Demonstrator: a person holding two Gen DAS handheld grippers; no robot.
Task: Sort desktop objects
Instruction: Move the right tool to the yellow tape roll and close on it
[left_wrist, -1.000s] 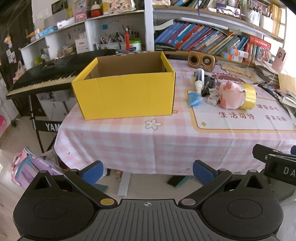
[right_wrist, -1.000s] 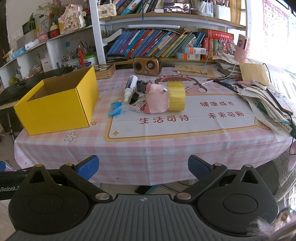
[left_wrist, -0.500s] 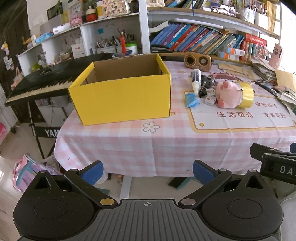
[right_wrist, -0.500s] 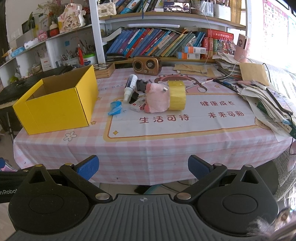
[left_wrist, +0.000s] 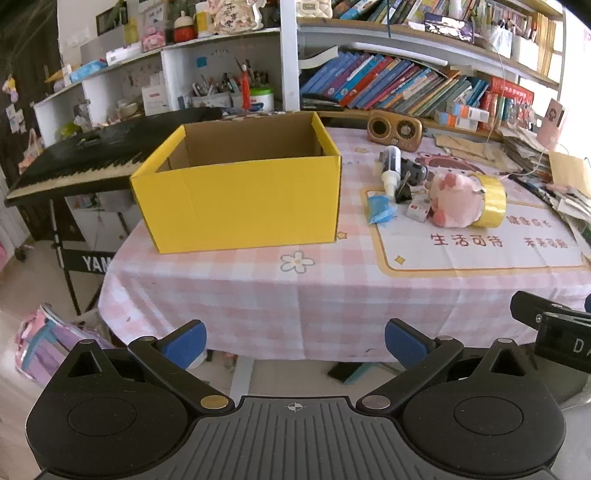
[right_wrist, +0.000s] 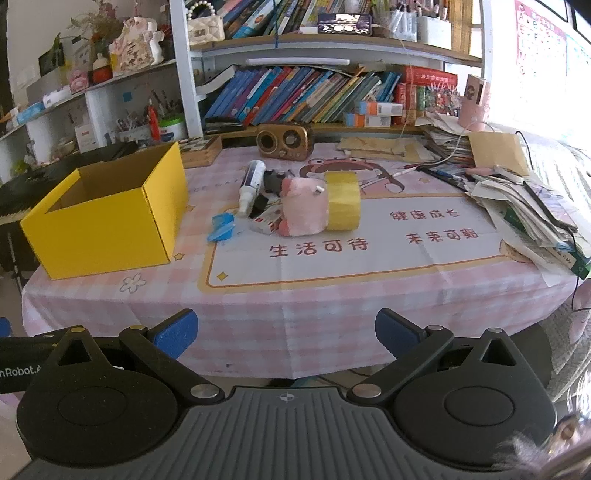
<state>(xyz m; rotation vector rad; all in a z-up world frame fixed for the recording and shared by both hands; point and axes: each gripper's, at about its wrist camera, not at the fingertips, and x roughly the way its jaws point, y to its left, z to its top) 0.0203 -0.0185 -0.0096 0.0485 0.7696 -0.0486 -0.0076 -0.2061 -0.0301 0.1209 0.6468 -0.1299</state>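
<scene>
Nearer now: open yellow box (left_wrist: 236, 201)

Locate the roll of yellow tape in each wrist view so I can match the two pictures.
Left wrist view: yellow tape sits right of centre, touching the pink plush toy.
Right wrist view: yellow tape sits just above centre, right of the plush.
Shared landmark: the yellow box, left of the tape in both.
</scene>
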